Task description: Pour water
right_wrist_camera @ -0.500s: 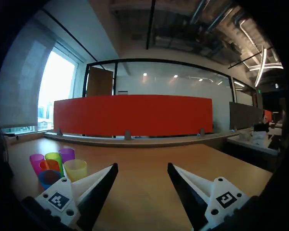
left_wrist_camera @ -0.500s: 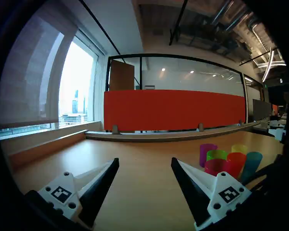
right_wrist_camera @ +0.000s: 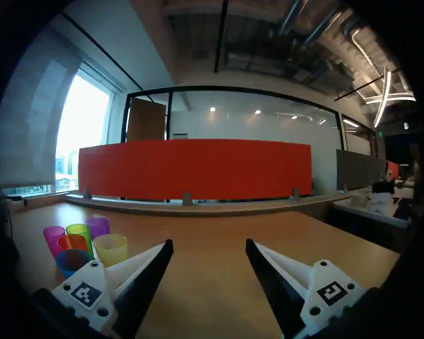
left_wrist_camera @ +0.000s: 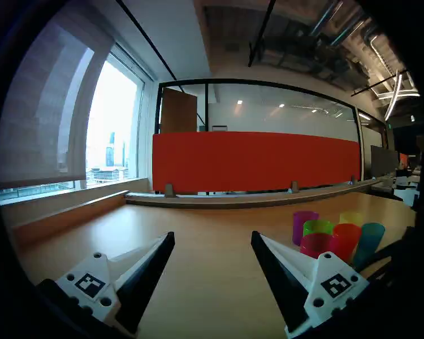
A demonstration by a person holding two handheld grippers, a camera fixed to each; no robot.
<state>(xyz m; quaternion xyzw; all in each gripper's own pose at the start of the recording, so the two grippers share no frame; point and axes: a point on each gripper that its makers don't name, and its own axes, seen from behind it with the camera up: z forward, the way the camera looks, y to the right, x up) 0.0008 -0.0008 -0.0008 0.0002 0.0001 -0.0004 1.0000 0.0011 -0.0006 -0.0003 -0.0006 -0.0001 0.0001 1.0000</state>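
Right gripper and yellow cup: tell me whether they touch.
Cannot tell. In the right gripper view, a finger of the right gripper overlaps the yellow cup, hiding any gap.

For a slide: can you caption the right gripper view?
Open right gripper over a wooden desk, coloured cups clustered at left, red divider behind.

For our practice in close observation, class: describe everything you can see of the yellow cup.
The yellow cup is a translucent, plastic-looking tumbler that narrows towards its base. It stands upright, mouth open, on the wooden table, at the edge of a cluster of coloured cups, beside the orange cup. Whether it touches its neighbours, or holds water, cannot be told.
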